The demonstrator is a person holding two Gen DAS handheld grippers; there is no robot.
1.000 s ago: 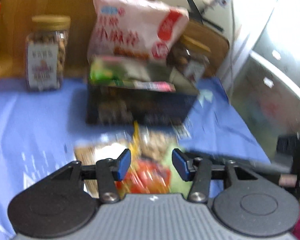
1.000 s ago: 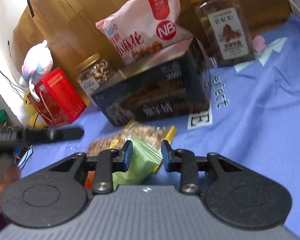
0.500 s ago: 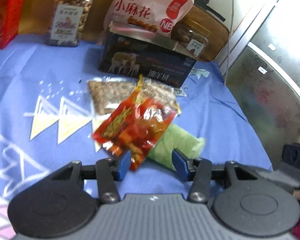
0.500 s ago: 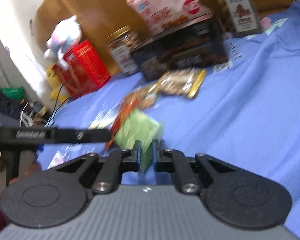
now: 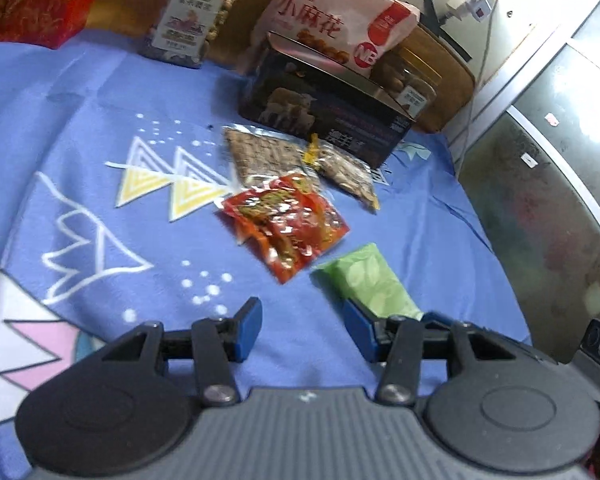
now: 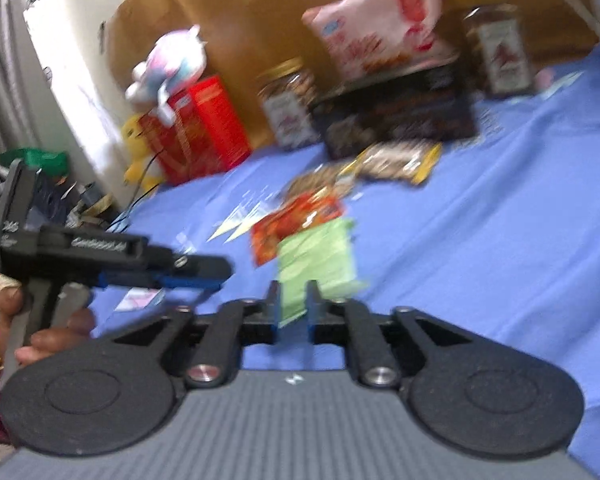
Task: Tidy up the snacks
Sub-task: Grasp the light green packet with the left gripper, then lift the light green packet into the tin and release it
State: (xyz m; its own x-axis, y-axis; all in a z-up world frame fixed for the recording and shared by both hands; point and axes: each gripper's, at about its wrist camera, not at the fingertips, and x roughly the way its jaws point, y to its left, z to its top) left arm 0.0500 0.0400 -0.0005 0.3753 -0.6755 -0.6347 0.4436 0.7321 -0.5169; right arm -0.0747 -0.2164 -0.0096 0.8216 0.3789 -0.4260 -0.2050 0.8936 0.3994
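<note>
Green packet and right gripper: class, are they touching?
Touching. The right wrist view shows the right gripper with its fingers closed on the green packet, whose lower corner sits pinched between them.

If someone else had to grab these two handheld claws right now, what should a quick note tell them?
Right gripper: shut on the green packet, lifted off the blue cloth.
Left gripper: open, holding nothing.
Red snack packet and two nut packets lie loose before the dark box, which carries the pink bag.
Left: place the green packet, gather the rest.
</note>
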